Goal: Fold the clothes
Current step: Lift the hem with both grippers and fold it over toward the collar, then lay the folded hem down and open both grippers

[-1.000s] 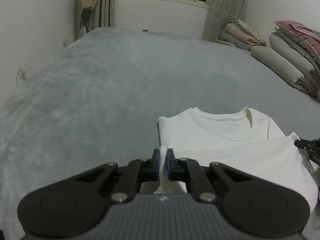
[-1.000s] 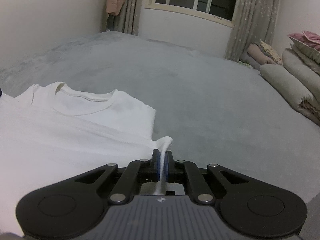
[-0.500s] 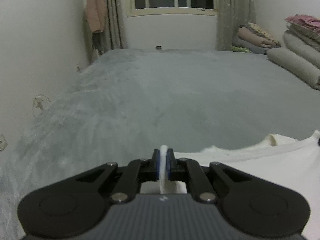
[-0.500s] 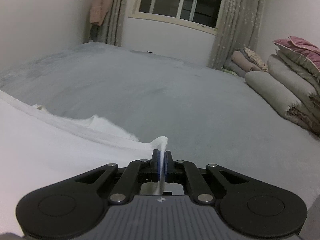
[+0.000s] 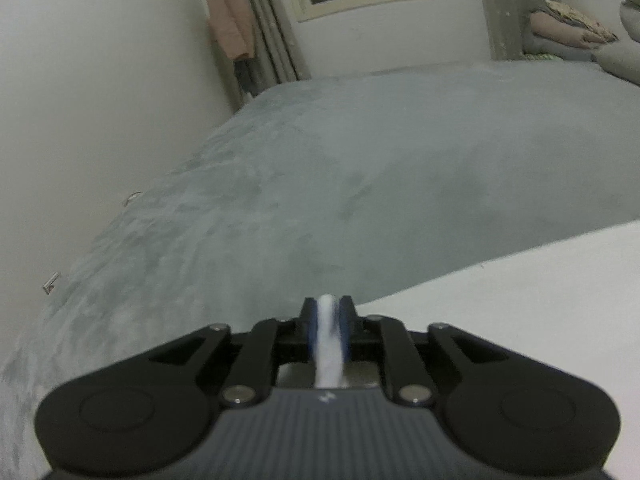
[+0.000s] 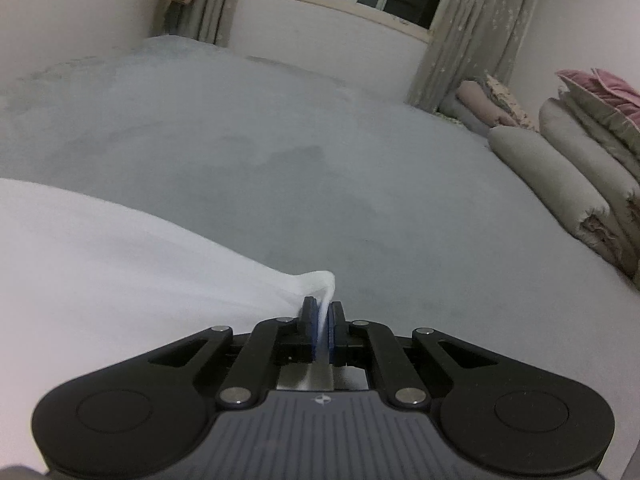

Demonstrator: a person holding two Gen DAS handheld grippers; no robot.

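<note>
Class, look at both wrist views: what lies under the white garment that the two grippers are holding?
The grey bedcover shows around the white garment and evidently runs beneath it. The part beneath is covered, so anything lying there cannot be seen. The garment's lower layers are hidden too.

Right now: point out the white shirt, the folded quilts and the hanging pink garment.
white shirt (image 6: 120,264), right wrist view: flat body of the cloth.
folded quilts (image 6: 560,172), right wrist view: grey roll at the front.
hanging pink garment (image 5: 230,24), left wrist view: middle of the fabric.
</note>
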